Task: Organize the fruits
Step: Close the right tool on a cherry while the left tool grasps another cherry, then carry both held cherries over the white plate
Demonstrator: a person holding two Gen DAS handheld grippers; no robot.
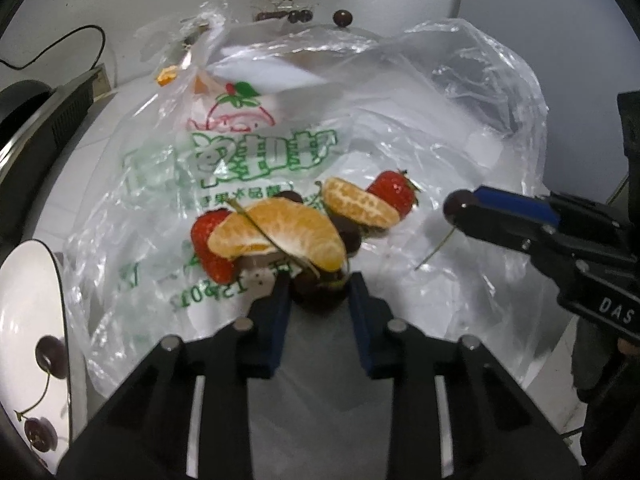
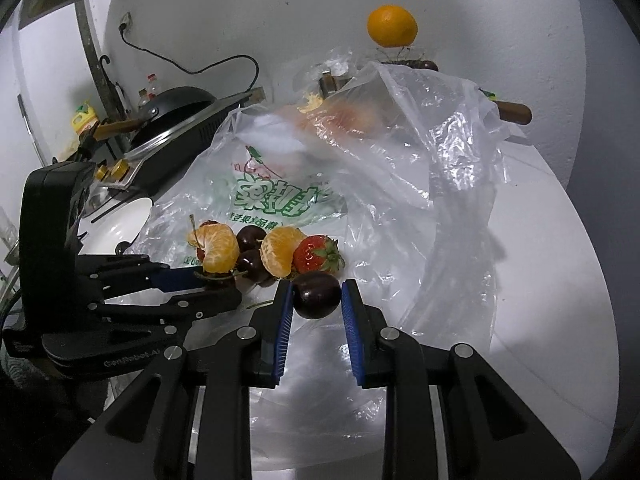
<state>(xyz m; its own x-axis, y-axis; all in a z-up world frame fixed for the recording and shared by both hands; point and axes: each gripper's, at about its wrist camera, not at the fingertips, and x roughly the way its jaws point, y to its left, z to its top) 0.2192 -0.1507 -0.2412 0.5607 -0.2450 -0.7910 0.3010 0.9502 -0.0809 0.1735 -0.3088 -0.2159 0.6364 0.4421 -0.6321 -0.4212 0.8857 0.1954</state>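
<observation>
Fruit heap (image 2: 264,254) on the clear bag (image 2: 360,184), spread flat on the white counter (image 2: 540,260); 2 peeled mandarin halves (image 2: 218,248), 2 strawberries (image 2: 316,255) and several dark cherries (image 2: 250,238) bunched together just below the bag's green print.

Right gripper (image 2: 316,294) clamped on 1 cherry (image 2: 316,294), blue pads touching it on both sides, just in front of the heap and clear of it; in the left view that cherry (image 1: 458,205) at the fingertips, stem trailing down toward the bag.

Left gripper (image 1: 320,292) closed on a cherry (image 1: 318,294) at the near edge of the heap, pads pressed to both sides, right under the larger mandarin half (image 1: 280,234); from the right view, fingers reaching into the heap from its left.

White plate (image 1: 28,320) left of the bag, its edge under the plastic; 2 stemmed cherries (image 1: 51,356) on it.

Whole orange (image 2: 392,26) behind the bag, by the wall; more cherries (image 1: 343,18) just below it.

Stove and black pan (image 2: 180,110) left of the bag, behind the plate.
</observation>
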